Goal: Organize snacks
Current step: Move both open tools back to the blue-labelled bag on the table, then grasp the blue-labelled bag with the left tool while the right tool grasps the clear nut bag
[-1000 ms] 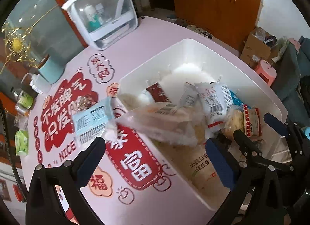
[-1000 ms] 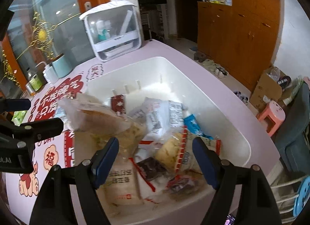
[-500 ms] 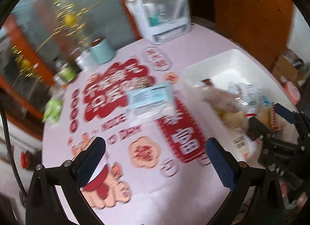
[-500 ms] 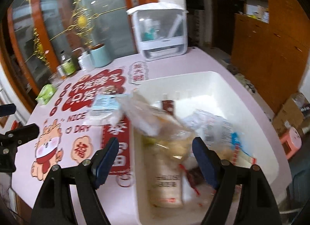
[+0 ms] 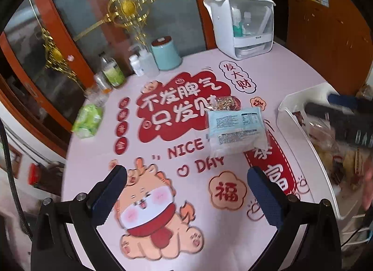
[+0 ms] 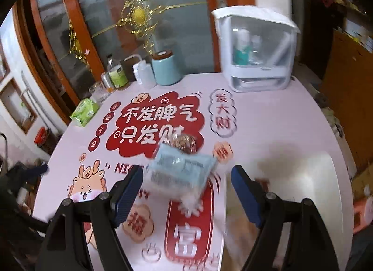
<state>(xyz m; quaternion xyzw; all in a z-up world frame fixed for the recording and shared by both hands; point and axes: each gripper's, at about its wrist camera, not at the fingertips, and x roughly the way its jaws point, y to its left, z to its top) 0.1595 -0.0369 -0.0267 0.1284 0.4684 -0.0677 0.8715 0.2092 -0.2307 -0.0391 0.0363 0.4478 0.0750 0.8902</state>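
1. Both views look down on a round pink bench (image 5: 291, 68) covered with a printed mat. The red blob mid-frame reads "不发脾气 只发财", with "NICE DAY" below it, a white bubble "发大财" to the upper right, a red strip ending in "富" at lower right, and a "福" cloud beside that.
2. Left tongs (image 5: 186, 191) sit at the bottom of the left wrist view, spread wide with nothing between them, over a cartoon dragon-dog in a red scarf.
3. Right tongs (image 6: 186, 191) are spread apart and empty too. Their view is pretty blurry.
4. The main snack here is a pale blue packet (image 5: 236, 131) lying flat on the bench, centre-right in the left view. There's fine print and a nutrition table on it, but it's too small to read. In the right view it shows up blurred just above the gap in the tongs (image 6: 181, 173).
5. A brown-and-red snack pack (image 5: 225, 103) lies right behind it, touching its far edge.
6. The white bin (image 5: 303, 135) is at the right edge of the left view, with several crinkly snack bags inside. The right tongs cross over it there, blurred.
7. Upper part of the frame: a white storage box with a clear front (image 5: 242, 21), a teal canister (image 5: 165, 54), white squeeze bottles, a jar with a green label and a green tissue pack (image 5: 87, 120). No labels are readable.
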